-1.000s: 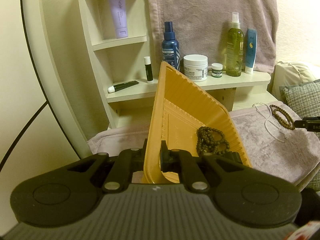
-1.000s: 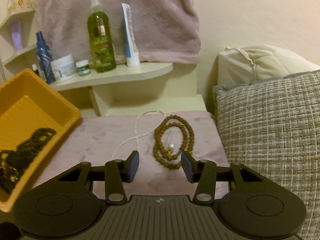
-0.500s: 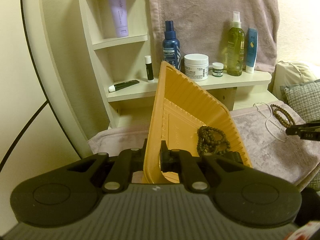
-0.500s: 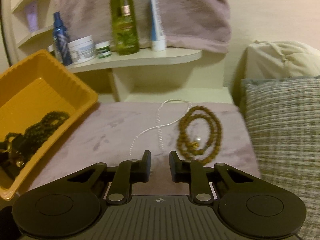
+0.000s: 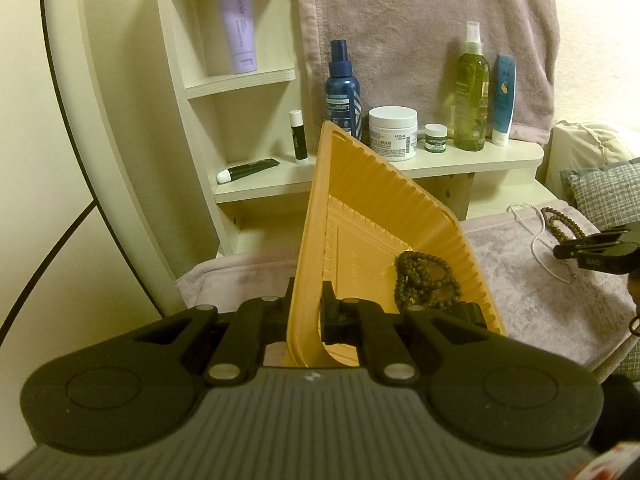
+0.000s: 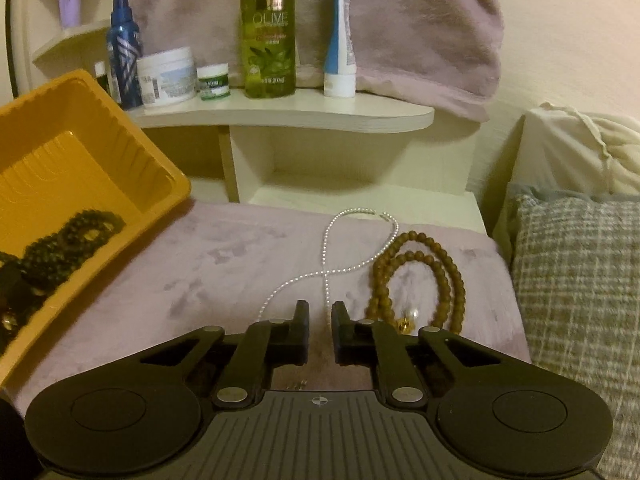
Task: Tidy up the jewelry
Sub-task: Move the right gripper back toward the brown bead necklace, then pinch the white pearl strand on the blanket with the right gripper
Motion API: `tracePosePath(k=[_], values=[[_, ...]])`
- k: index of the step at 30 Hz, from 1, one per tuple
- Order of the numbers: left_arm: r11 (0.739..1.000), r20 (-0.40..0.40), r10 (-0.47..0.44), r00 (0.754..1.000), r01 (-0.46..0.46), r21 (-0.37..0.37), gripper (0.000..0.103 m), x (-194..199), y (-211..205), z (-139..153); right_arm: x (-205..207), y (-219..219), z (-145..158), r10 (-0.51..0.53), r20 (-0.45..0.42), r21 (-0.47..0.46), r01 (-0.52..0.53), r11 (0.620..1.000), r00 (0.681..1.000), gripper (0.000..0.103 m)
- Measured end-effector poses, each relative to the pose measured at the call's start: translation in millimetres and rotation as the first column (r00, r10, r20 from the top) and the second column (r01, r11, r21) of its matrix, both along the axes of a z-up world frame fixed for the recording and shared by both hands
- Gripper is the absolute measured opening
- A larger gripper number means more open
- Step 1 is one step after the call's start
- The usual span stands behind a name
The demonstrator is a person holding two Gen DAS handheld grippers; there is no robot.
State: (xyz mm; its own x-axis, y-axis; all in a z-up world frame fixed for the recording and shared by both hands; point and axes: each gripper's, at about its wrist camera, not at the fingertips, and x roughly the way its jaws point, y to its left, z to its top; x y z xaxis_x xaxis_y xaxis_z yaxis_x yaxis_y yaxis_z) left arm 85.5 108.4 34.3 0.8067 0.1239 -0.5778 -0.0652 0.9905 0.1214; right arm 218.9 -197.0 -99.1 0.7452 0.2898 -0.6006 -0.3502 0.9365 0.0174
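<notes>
My left gripper [image 5: 308, 304] is shut on the near rim of a yellow plastic tray [image 5: 380, 208], holding it tilted up above the mauve cloth. A dark bead bracelet [image 5: 424, 276] lies in the tray's low corner, also seen from the right wrist [image 6: 68, 240]. On the cloth, a thin pearl necklace [image 6: 328, 248] lies looped beside a brown wooden bead necklace [image 6: 440, 276]. My right gripper [image 6: 320, 316] is low over the cloth and its jaws are closing. The pearl strand's near end runs into the narrow gap between them, and the pads do not press on it.
A cream shelf [image 6: 304, 116] behind holds a green olive bottle [image 6: 268, 28], a blue spray bottle [image 6: 124, 64], a white cream jar [image 6: 168, 76] and tubes. A mauve towel [image 6: 420, 20] hangs above. A checked pillow [image 6: 576, 280] borders the cloth on the right.
My right gripper moved forward and down to the pearl necklace and its jaws narrowed from wide to a small gap. The left gripper and the tray stayed still.
</notes>
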Motion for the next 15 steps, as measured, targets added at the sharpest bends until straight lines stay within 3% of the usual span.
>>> tracePosePath(k=[3,5,8,15], values=[[1.0,-0.003,0.0,1.0,0.0,0.0,0.007,1,0,0,7,1,-6,-0.004,-0.011,-0.015,0.003,1.0,1.0,0.011],[1.0,-0.003,-0.001,1.0,0.001,0.0,0.007,1,1,0,7,2,-6,-0.008,-0.006,-0.017,0.008,1.0,1.0,0.002],[1.0,-0.002,-0.001,1.0,0.001,-0.001,0.007,0,1,0,2,0,-2,-0.011,-0.007,-0.004,0.011,1.0,1.0,0.002],[1.0,-0.001,-0.002,1.0,0.002,-0.001,0.007,0,1,0,-25,-9,38,0.022,0.073,0.022,-0.024,0.999,0.997,0.002]])
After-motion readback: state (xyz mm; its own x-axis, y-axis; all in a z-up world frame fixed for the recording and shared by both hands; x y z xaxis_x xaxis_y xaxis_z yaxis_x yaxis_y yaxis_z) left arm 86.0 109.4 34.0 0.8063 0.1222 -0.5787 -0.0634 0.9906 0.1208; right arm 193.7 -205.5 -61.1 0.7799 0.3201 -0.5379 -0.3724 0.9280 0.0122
